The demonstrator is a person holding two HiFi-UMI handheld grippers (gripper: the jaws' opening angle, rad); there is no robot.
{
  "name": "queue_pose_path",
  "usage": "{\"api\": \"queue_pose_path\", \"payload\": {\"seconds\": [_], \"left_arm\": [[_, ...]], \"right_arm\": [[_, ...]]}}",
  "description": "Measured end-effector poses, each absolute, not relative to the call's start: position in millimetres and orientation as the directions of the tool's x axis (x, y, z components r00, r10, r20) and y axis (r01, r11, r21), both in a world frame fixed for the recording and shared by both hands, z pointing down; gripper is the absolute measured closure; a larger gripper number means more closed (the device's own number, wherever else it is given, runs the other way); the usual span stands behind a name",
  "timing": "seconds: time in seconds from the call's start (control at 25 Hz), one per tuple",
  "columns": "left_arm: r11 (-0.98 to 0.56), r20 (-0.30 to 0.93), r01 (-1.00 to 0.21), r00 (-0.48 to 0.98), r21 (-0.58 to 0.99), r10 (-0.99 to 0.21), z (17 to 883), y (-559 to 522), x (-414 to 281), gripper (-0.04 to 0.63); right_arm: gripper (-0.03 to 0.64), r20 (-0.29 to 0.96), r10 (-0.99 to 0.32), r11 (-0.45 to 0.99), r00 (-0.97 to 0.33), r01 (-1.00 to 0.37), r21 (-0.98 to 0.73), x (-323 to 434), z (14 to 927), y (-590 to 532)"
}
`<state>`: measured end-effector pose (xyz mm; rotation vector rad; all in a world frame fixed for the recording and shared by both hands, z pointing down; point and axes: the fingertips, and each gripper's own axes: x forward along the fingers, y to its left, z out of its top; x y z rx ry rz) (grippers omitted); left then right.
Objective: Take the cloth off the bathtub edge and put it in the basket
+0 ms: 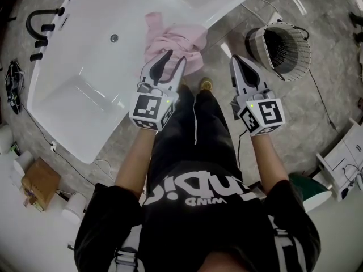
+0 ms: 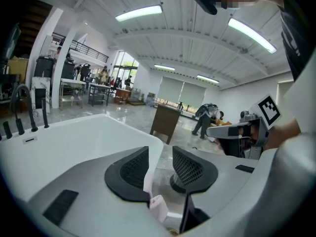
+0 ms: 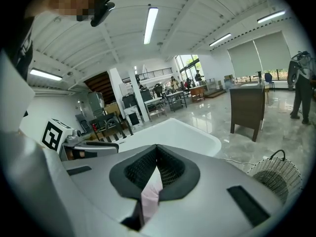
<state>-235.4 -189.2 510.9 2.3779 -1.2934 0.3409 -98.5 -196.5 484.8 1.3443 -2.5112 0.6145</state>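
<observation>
A pink cloth lies bunched over the near edge of the white bathtub. My left gripper hovers right over the cloth's near side, its jaws open; in the left gripper view a pink fold shows low between the pads, not pinched. My right gripper is shut and empty, over the floor between cloth and basket; its pads meet, with pink showing beneath them. The pale woven basket stands on the floor to the right, also in the right gripper view.
A black faucet sits on the tub's far left end. A cardboard box and cables lie on the floor at left, a white unit at right. A dark wooden desk and people stand farther off.
</observation>
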Motion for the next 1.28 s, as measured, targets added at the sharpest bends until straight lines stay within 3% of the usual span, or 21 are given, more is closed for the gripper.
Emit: {"api": "queue_pose_path", "payload": {"seconds": [0.24,0.72,1.08,1.28], "left_arm": [[-0.500,0.413,-0.826,0.563,0.261,-0.715,519,-188,-228,0.267],[-0.524,0.535,-0.818,0.561,0.239,-0.632,580,-200,-225,0.251],[-0.587,0.741,-0.791,0.495,0.170,-0.453,702,-196,-231,0.243],[-0.633,0.825,-0.762,0.444,0.141,-0.350,758,-205,-225,0.203]], "right_arm": [[0.606,0.391,-0.730,0.494,-0.560,-0.828,-0.264,-99,488,-191],[0.606,0.404,-0.730,0.476,-0.552,-0.834,-0.278,-98,495,-190],[0.606,0.417,-0.731,0.452,-0.540,-0.841,-0.297,-95,506,-183],[0.606,0.431,-0.728,0.438,-0.533,-0.845,-0.306,-91,515,-178]]}}
